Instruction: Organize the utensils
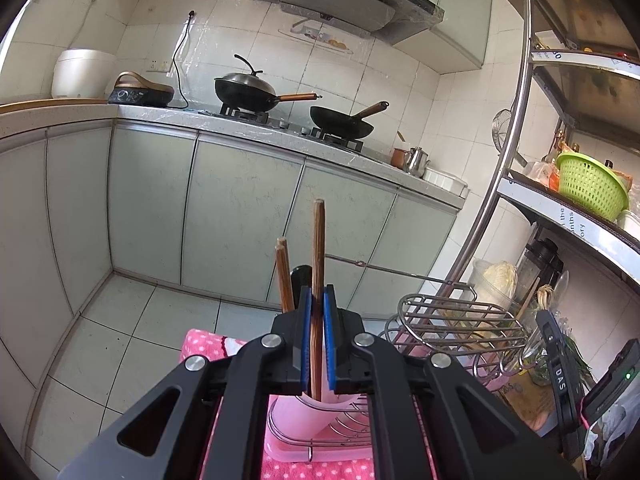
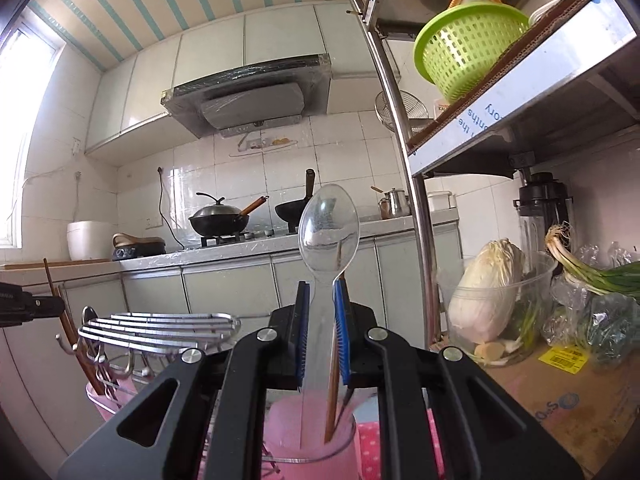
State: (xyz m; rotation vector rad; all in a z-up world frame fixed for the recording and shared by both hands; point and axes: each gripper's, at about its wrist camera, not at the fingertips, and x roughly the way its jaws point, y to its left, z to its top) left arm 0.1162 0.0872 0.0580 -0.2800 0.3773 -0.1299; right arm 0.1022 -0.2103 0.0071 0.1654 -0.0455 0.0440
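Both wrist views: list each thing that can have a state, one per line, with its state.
Left gripper: shut on a brown wooden chopstick, upright over the pink plastic cup.
Right gripper: shut on a clear plastic spoon, bowl up, handle down in a pink plastic cup.
Lidded black wok: covered.
Second black wok: uncovered.
Green plastic basket: tilted on the shelf.

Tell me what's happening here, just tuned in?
Each handheld gripper is clamped on one utensil above a pink plastic cup. The left gripper holds a brown wooden chopstick upright over one pink cup. The right gripper holds a clear plastic spoon, bowl up, over another pink cup.
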